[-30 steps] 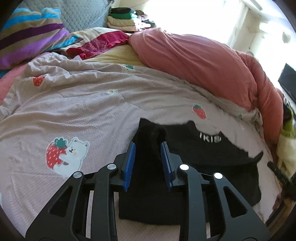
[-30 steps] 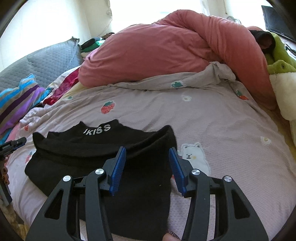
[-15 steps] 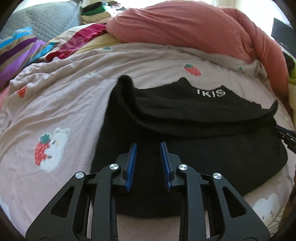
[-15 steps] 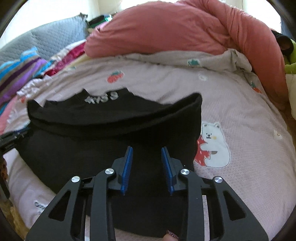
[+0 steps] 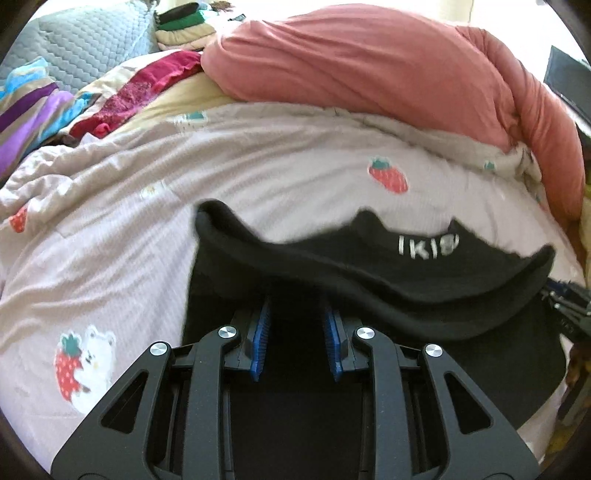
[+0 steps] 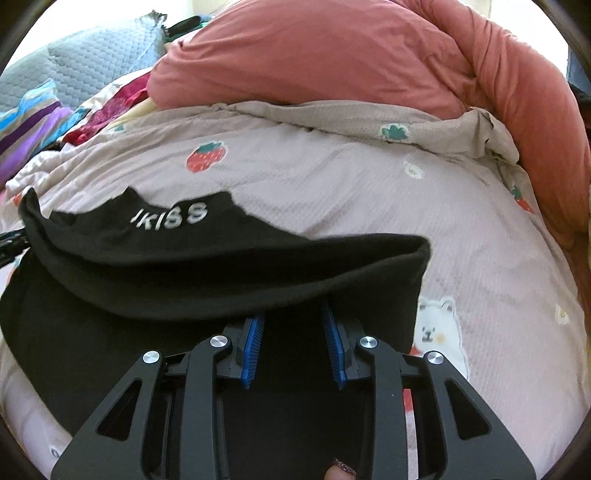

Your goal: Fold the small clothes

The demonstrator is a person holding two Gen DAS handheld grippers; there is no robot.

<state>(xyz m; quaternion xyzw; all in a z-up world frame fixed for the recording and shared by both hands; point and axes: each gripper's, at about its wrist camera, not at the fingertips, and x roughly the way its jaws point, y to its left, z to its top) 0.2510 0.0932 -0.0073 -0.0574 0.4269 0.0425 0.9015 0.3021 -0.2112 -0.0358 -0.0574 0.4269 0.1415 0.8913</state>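
**Both grippers under the folded edge of a black garment**

The left gripper (image 5: 295, 310) has its blue ribbed pads (image 5: 259, 343) parted with a clear gap, and the tips run under a thick rolled fold of the black knit garment with white lettering on its neckband (image 5: 369, 295). Whether cloth is pinched at the hidden tips is hard to judge, since the fold covers them; the visible part of the jaws stands apart with dark fabric behind. The right gripper (image 6: 293, 314) is in the same pose: blue pads (image 6: 251, 350) spread, tips tucked beneath the fold of the same garment (image 6: 221, 273), nothing visibly clamped.

The garment lies on the pale lilac quilt printed with strawberries and white bears (image 5: 129, 229), its lower part flat beneath the grippers and its upper layer doubled over into a band running from side to side. The neckband with the letters faces away from the cameras.

Beyond the quilt, a bulky salmon-pink duvet (image 5: 369, 66) is heaped across the back of the bed. To its left sit a grey-blue quilted cushion (image 5: 92, 48), a striped purple and turquoise pillow (image 5: 29, 118) and a small stack of folded clothes (image 5: 184, 26).
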